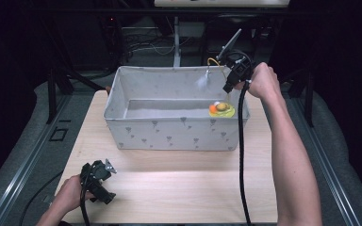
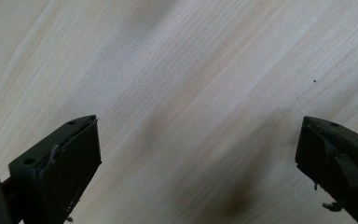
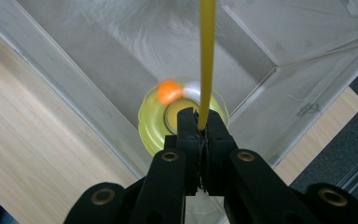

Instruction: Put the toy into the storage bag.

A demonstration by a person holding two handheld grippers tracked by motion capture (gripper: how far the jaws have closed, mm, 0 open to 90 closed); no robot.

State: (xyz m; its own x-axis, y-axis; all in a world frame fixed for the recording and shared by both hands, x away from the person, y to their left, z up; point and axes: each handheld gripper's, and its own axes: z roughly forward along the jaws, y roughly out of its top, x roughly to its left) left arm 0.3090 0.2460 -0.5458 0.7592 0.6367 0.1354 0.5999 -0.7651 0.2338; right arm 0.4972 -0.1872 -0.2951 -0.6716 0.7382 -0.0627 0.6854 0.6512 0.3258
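A yellow ring toy (image 1: 222,110) with an orange ball (image 3: 168,91) and a white ball sits low inside the right end of a grey fabric box (image 1: 169,134). It looks blurred in the right gripper view (image 3: 154,122); I cannot tell whether it hangs or rests on the bottom. A yellow cord (image 3: 207,51) rises from it. My right gripper (image 3: 201,122) is shut on that cord, held above the box's right end (image 1: 230,84). My left gripper (image 1: 99,186) is at the table's front left, open (image 2: 198,140) over bare wood with nothing between its jaws.
The box (image 3: 74,84) stands across the far half of the light wooden table (image 1: 179,188). Black cables trail from both grippers over the table's front. Dark floor and a metal stand lie beyond the box.
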